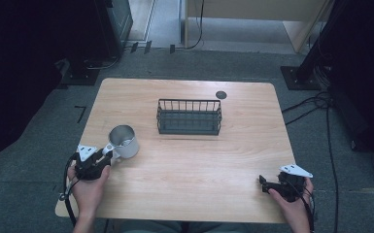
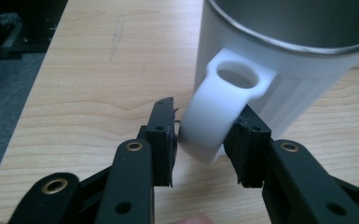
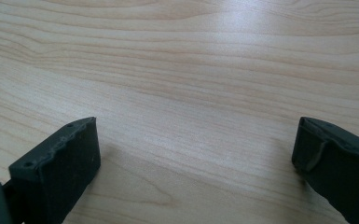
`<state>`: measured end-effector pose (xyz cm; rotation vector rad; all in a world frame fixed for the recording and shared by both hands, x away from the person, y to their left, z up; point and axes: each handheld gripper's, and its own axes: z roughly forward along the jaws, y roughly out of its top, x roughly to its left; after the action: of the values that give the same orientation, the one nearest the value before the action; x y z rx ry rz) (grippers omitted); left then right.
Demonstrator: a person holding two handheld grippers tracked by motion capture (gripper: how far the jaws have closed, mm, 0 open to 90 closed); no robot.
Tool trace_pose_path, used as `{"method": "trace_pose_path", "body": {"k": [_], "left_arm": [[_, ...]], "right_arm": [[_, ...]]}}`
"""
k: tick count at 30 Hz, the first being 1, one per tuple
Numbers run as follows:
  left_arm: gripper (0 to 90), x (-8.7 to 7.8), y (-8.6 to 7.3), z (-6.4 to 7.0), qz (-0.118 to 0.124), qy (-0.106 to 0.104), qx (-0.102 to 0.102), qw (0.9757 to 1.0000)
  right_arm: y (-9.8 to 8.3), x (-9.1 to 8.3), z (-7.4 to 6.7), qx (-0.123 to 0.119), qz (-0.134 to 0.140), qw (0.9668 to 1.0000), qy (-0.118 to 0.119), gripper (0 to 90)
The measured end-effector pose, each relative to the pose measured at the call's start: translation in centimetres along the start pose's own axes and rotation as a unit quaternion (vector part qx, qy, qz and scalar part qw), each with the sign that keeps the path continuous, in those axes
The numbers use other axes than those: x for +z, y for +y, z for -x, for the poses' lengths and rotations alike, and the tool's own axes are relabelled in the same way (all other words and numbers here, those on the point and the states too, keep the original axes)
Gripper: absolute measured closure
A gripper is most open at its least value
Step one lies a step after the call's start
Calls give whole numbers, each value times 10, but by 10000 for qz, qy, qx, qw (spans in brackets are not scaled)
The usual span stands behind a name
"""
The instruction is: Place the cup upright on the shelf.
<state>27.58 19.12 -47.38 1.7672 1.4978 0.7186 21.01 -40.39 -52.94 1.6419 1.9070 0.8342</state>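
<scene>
A white mug (image 1: 124, 141) with a metal-grey inside stands upright on the wooden table (image 1: 194, 170), left of the middle. Its handle (image 2: 214, 126) points toward me. My left gripper (image 1: 108, 151) is shut on that handle, one black jaw on each side of the loop, as the left gripper view (image 2: 200, 135) shows up close. My right gripper (image 1: 262, 180) rests near the table's front right corner. In the right gripper view (image 3: 196, 140) its jaws stand wide apart over bare wood, with nothing between them.
A dark wire basket (image 1: 189, 117) sits at the table's middle back, empty as far as I can see. A small dark disc (image 1: 220, 95) lies behind it near the far edge. Cables and stand feet lie on the floor around the table.
</scene>
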Motion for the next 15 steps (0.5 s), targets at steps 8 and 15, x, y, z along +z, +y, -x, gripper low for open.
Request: {"method": "trace_pose_path", "body": {"k": [8,15], "left_arm": [[693,4,3,-10,82,192,-135,9997],[711,12,7,-7,104,405,17,9991]], "right_arm": [[0,0,0,0,0,10000,-1,5],[0,0,0,-1,0,10000,0,5]]}}
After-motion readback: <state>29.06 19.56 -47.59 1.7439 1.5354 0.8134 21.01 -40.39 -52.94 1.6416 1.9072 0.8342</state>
